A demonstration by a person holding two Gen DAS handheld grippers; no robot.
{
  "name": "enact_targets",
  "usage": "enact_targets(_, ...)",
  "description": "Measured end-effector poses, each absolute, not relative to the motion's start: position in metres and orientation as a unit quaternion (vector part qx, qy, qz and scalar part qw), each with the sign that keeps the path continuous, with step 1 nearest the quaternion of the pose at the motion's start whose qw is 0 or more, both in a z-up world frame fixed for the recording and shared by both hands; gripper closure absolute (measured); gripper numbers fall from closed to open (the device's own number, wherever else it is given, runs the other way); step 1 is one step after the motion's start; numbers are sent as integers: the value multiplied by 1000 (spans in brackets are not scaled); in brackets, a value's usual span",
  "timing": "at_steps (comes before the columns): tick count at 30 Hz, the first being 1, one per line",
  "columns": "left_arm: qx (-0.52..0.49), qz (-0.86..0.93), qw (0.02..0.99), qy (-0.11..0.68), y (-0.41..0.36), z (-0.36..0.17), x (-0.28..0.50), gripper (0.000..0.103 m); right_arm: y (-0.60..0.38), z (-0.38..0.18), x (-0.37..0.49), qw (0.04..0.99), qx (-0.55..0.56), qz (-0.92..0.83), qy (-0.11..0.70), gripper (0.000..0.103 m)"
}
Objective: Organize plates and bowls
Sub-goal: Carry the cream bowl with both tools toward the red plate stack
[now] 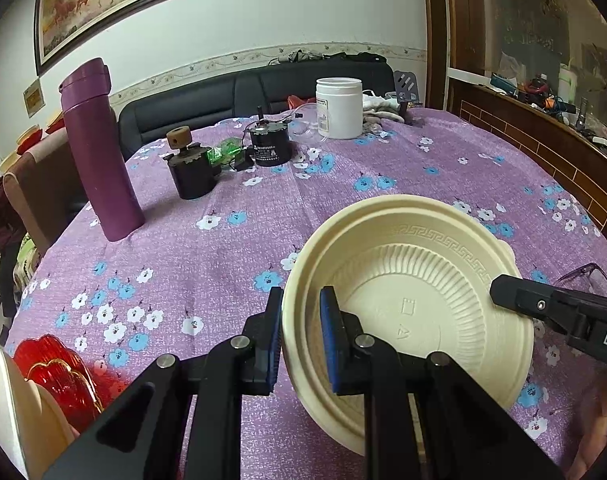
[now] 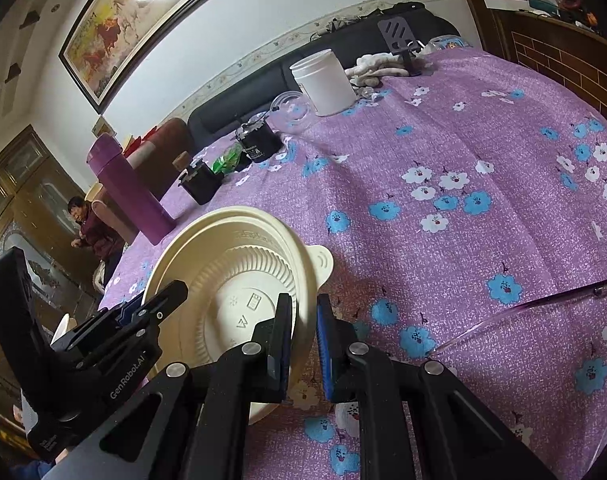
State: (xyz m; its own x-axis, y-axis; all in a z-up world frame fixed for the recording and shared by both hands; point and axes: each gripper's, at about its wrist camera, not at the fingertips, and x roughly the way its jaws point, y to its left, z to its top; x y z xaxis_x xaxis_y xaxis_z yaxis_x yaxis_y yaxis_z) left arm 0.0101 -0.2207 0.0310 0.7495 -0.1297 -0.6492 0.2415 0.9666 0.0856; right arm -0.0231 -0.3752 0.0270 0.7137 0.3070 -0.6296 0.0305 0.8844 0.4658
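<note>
the cream bowl [image 1: 415, 280] hangs upside down just over the purple bench [image 1: 223, 248]. the left gripper [image 1: 301, 340] pinches its left rim and the right gripper [image 2: 303, 344] pinches its right rim.

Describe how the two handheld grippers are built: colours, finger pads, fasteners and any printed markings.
Both are matte black linkage frames with round silver pivot pins. The left gripper and right gripper each have two flat fingers faced with ribbed blue pads. The left gripper's body reads "GenRobot.AI" in white in the right wrist view; white letters "DA" show on the right one.
</note>
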Motion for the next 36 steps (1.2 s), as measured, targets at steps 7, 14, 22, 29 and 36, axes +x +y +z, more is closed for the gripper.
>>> enact_targets(7, 83, -94, 935, 332, -221, 33, 7, 86, -371, 30, -24, 902, 219, 80, 365, 90)
enact_targets(14, 82, -92, 937, 326, -220, 35, 6, 86, -371, 32, -24, 904, 217, 82, 360, 90)
enact_targets(22, 73, -97, 938, 323, -219, 40, 4, 86, -372, 34, -28, 903, 228, 83, 355, 90)
enact_targets(29, 77, -102, 942, 311, -216, 63, -20, 85, -367, 52, -55, 900, 260, 70, 342, 90)
enact_targets(36, 79, -109, 946, 296, -203, 95, -54, 85, -353, 85, -95, 908, 260, 75, 319, 90)
